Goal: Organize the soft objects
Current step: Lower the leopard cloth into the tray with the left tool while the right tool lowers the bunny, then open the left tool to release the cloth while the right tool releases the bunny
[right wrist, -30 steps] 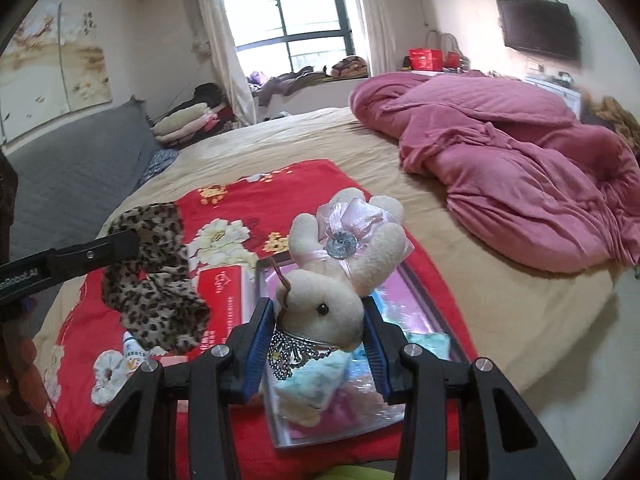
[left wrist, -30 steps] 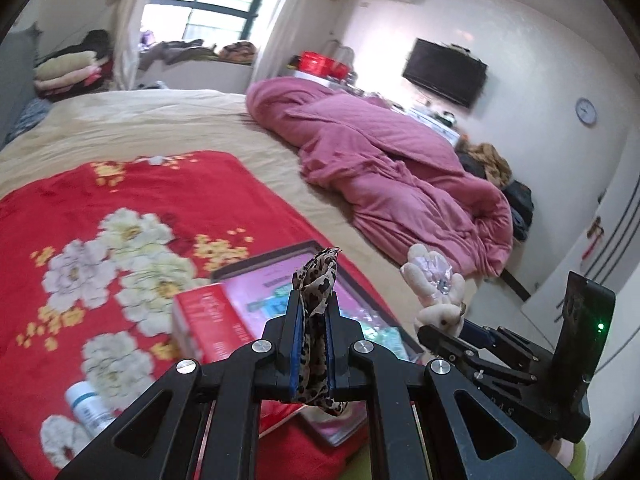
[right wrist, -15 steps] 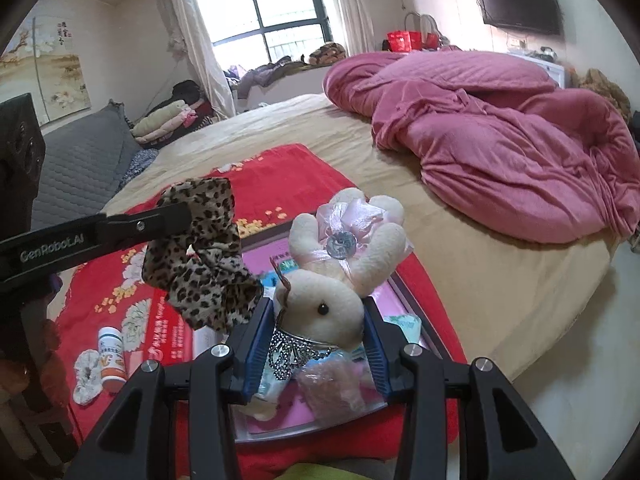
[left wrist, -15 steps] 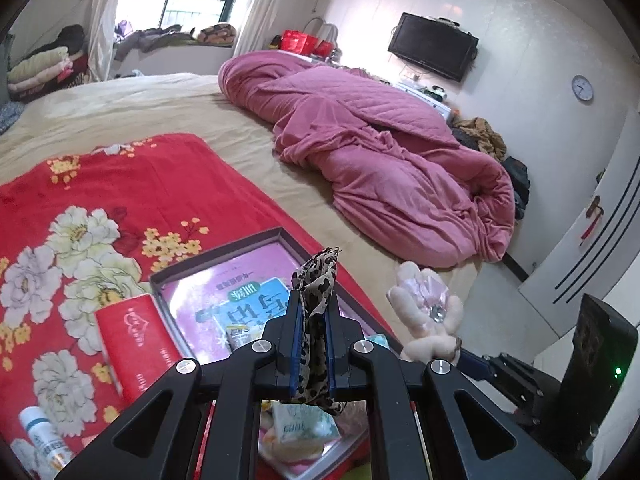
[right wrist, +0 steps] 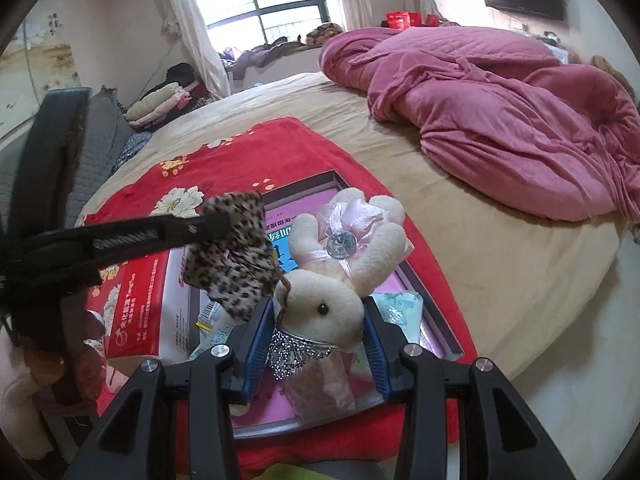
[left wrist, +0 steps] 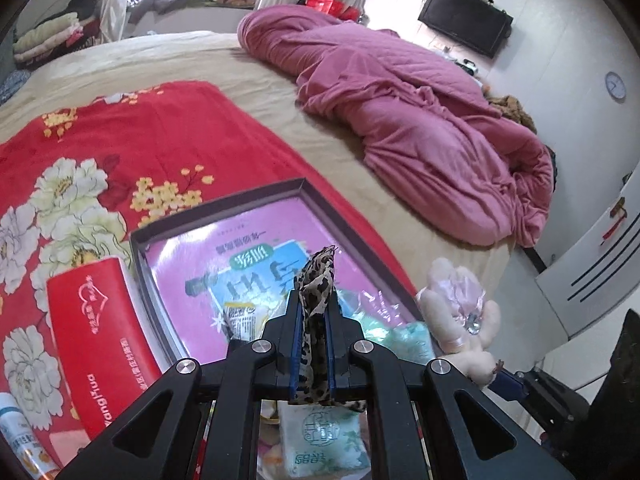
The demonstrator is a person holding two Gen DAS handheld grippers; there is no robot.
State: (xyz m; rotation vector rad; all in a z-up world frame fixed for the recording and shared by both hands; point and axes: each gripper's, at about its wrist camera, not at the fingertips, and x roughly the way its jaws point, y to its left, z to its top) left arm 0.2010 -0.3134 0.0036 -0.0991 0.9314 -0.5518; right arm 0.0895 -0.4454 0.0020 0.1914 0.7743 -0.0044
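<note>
Both hand-held grippers are coming down toward the shallow dark box [left wrist: 224,204] on the red floral blanket [left wrist: 120,140], nearer than a second ago, so a drop-off looks close; the left hand-held gripper [left wrist: 313,312] is pinching a limp leopard-print scrunchie [left wrist: 316,300] over the box; the right hand-held gripper [right wrist: 316,320] is clamping a cream plush bunny [right wrist: 320,304], pink-bowed and squashed slightly at the head, above the box's near edge.

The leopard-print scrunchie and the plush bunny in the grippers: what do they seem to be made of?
Leopard-print scrunchie: probably thin woven fabric, matte; it gathers into soft folds and squashes flat between the left gripper pads.
Plush bunny: cream pile fabric, fuzzy surface, likely stuffed; a sheer pink ribbon bow with a shiny centre stone.
</note>
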